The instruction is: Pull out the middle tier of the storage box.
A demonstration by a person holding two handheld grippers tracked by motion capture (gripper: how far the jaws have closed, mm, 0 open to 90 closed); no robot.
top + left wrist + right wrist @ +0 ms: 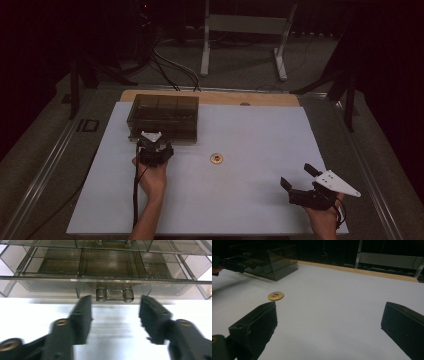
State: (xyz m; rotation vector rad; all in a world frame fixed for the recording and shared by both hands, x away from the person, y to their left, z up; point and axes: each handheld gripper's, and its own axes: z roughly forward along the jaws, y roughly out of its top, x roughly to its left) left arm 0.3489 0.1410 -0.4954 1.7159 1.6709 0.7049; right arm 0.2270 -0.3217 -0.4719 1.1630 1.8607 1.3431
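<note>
Glossy smoked-plastic drawer box (110, 272), matt white table (260, 145), perhaps metal badge (276, 295).

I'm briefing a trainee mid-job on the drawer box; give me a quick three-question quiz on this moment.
1. True or false: the left gripper is clamped on the drawer handle.
2. What lies on the white table between the grippers: A) badge, B) screw, C) key?
3. Fill in: the right gripper has its jaws ____.

Key: 1 false, jaws open either side, just short of it. 2 A, the small round badge. 3 open.
</note>
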